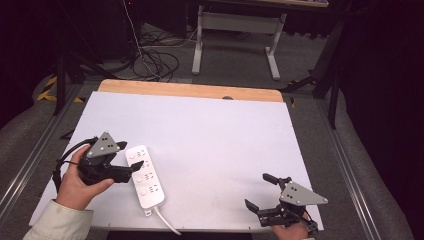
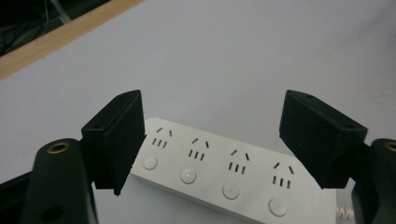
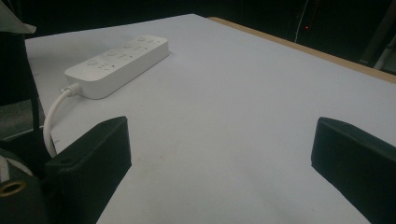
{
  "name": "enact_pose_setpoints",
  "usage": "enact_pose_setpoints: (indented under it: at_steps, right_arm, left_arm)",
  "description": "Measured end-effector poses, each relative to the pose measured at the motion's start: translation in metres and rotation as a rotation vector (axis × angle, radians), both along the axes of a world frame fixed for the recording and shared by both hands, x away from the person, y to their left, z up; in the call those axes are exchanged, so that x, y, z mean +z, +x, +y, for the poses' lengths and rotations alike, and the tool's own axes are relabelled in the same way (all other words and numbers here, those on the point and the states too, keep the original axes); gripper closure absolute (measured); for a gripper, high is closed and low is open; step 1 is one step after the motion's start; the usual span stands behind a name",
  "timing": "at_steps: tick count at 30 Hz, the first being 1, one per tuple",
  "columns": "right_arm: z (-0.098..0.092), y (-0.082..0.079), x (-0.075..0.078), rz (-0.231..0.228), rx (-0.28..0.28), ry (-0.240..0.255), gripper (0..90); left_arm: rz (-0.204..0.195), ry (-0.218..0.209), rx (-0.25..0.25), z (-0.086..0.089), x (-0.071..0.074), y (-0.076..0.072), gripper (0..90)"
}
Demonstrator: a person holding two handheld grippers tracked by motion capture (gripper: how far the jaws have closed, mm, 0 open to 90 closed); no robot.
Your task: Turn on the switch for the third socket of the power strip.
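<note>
The white power strip (image 1: 144, 176) lies flat on the white table (image 1: 215, 145) near its front left edge, its cord (image 1: 166, 223) trailing toward the person. The left gripper (image 1: 134, 171) hovers over the strip's 4 sockets with jaws spread wide, clasping nothing. The right gripper (image 1: 260, 192) rests well apart at the front right corner, jaws also wide apart and empty.

white table (image 1: 225, 130), floor cables (image 1: 155, 60), desk legs (image 1: 272, 55)
</note>
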State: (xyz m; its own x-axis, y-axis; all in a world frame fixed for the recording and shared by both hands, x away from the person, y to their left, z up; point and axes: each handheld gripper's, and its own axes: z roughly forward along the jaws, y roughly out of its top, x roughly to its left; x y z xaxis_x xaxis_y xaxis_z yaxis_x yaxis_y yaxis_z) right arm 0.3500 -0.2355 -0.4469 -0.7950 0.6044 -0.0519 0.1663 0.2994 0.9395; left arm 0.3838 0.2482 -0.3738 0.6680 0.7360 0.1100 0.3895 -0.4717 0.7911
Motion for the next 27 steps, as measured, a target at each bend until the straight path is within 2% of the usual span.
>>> enact_pose_setpoints:
  at_steps: [2,4,13,17,20,22,27]
  right_arm:
    - [0.0,0.0,0.0,-0.002,0.0,-0.002,5.2]
    - [0.0,-0.001,0.0,-0.002,0.0,0.0,5.2]
    - [0.0,0.0,0.0,-0.001,0.001,0.001,5.2]
    - [-0.001,-0.001,0.001,0.0,-0.001,0.002,5.1]
    - [-0.001,-0.001,0.001,0.0,-0.001,0.002,5.2]
    - [-0.001,-0.001,0.001,0.0,-0.001,0.001,5.2]
    - [-0.001,-0.001,0.001,0.0,-0.001,0.001,5.2]
  left_arm:
    - [-0.009,-0.014,-0.005,0.006,0.001,-0.002,20.5]
    - [-0.014,-0.046,-0.003,0.012,0.001,-0.005,17.8]
    - [-0.074,-0.119,0.01,0.035,-0.005,-0.022,16.1]
    - [-0.083,-0.183,-0.001,0.041,-0.01,-0.028,14.7]
    - [-0.115,-0.193,-0.016,0.044,-0.015,-0.031,13.1]
    - [-0.092,-0.194,-0.032,0.047,-0.018,-0.032,10.2]
    - [-0.104,-0.214,-0.043,0.056,-0.029,-0.039,8.1]
